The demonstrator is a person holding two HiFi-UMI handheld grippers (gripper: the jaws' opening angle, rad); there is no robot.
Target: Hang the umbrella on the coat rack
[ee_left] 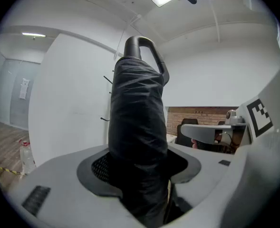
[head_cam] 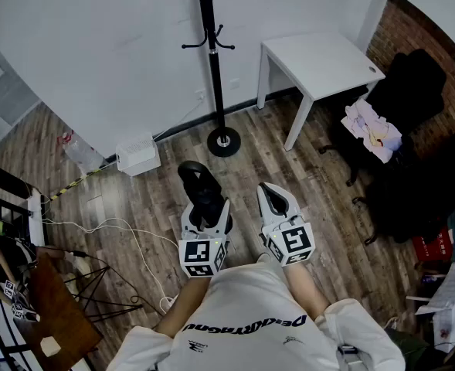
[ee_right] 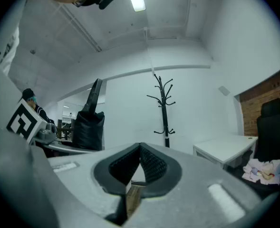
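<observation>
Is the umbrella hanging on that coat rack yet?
No, the folded black umbrella is clamped in the left gripper, well short of the coat rack.

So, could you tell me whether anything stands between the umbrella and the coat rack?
Nothing visible does: only wooden floor lies between the folded black umbrella in the left tongs and the black coat rack; the white table stands aside.

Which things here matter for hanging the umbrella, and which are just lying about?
For the job:
- umbrella, clamped in the left gripper
- coat rack

Lying about:
- table
- chair
- clothes
- white box
- bottle
- cables
</observation>
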